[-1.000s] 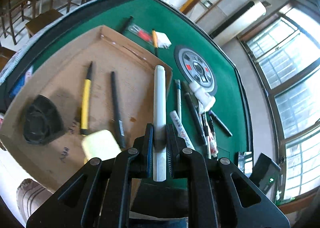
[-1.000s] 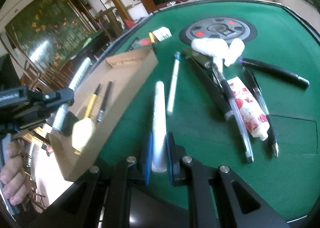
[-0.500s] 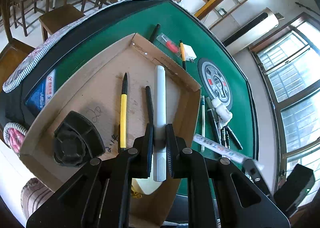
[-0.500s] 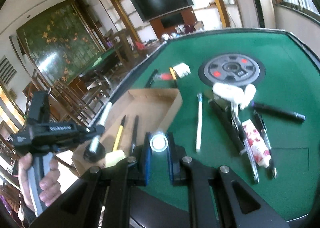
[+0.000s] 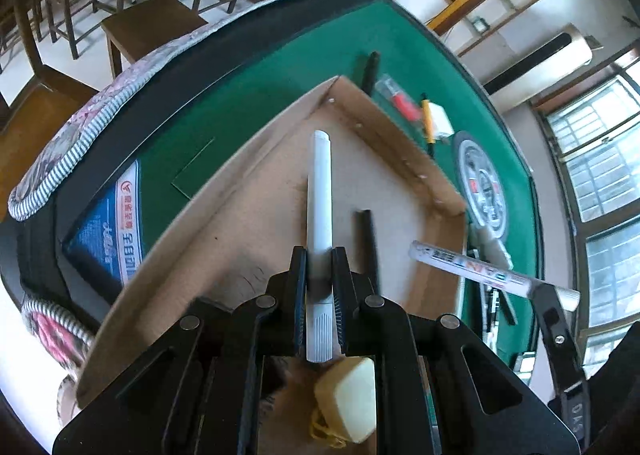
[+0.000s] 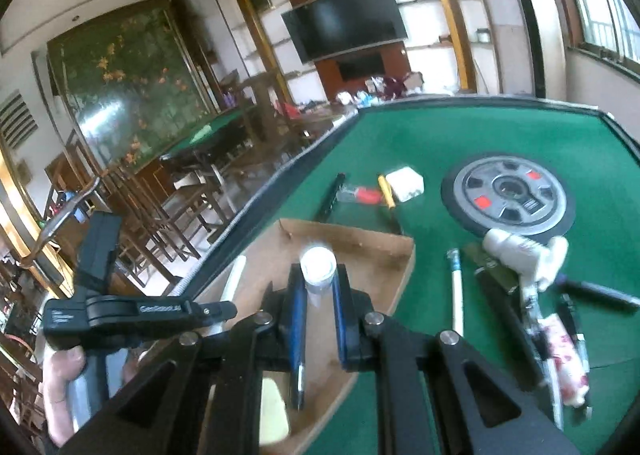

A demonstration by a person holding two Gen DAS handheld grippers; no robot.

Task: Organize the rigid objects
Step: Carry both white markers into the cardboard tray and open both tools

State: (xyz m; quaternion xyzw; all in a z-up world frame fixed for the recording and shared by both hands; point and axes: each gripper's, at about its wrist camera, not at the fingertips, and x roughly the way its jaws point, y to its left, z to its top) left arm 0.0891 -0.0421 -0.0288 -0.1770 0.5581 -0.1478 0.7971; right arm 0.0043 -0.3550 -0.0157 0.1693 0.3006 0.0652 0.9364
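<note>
My left gripper point(image 5: 319, 267) is shut on a white marker point(image 5: 320, 191), held just over the floor of the cardboard tray point(image 5: 240, 223). A black pen point(image 5: 366, 239) and a pale yellow block point(image 5: 348, 399) lie in the tray. My right gripper point(image 6: 318, 287) is shut on a white paint marker point(image 6: 318, 263), seen end-on above the tray's near right side point(image 6: 400, 275). In the left wrist view that paint marker point(image 5: 472, 269) hangs over the tray's right wall. The left gripper point(image 6: 230, 307) shows at the left of the right wrist view, with a hand point(image 6: 60, 383) on its handle.
On the green table point(image 6: 500, 127) right of the tray lie a white pen point(image 6: 456, 287), a white bottle point(image 6: 520, 251), black pens point(image 6: 600, 291) and a pink-patterned tube point(image 6: 568, 367). A round grey disc point(image 6: 508, 195) sits behind them. Beyond the tray lie a black pen point(image 6: 332, 195), a yellow pen point(image 6: 386, 191) and a white box point(image 6: 406, 183).
My right gripper lifted its marker off the table and carried it left over the tray. My left gripper moved down and left over the tray with its white marker.
</note>
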